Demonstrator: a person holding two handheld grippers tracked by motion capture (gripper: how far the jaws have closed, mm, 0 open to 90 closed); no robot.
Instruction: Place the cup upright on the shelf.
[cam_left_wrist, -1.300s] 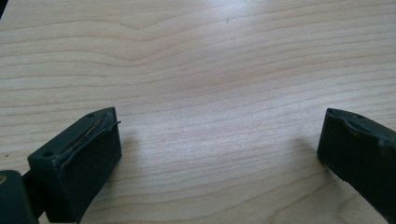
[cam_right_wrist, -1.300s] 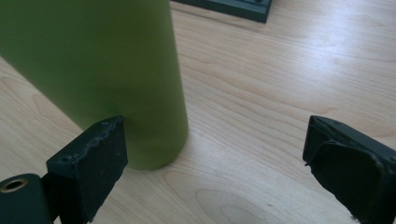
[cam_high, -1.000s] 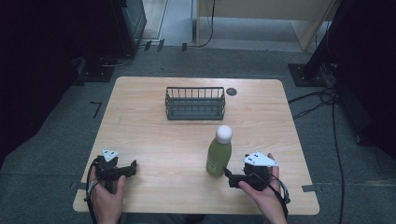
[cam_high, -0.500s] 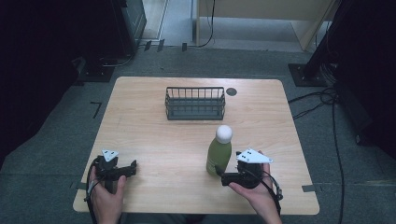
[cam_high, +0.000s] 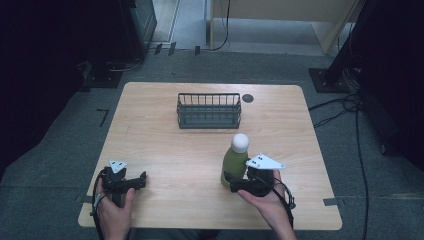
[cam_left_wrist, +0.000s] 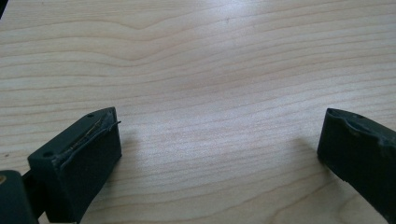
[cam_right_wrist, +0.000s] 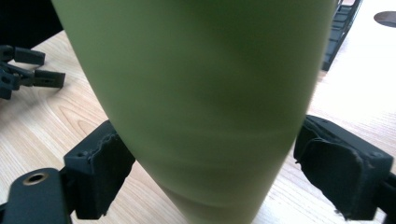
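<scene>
Now the right gripper (cam_high: 234, 181), lower right of the high view, has just closed its jaws onto the upright green, white-capped bottle (cam_high: 235, 162). Lower left, the left gripper (cam_left_wrist: 219, 154) rests wide open, holding nothing, over the light wooden table (cam_high: 165, 150).

A dark wire basket (cam_high: 208, 110) stands upright toward the far side of the wooden table (cam_high: 160, 145), with 1 small round dark spot (cam_high: 247, 98) (flush in the tabletop) just beside its right end. Cables (cam_high: 345, 107) trail across the grey floor (cam_high: 60, 140) nearby.

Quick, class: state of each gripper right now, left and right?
Left gripper: open, nothing between its jaws.
Right gripper: jaws have just been closing; pads now press the green bottle.
</scene>
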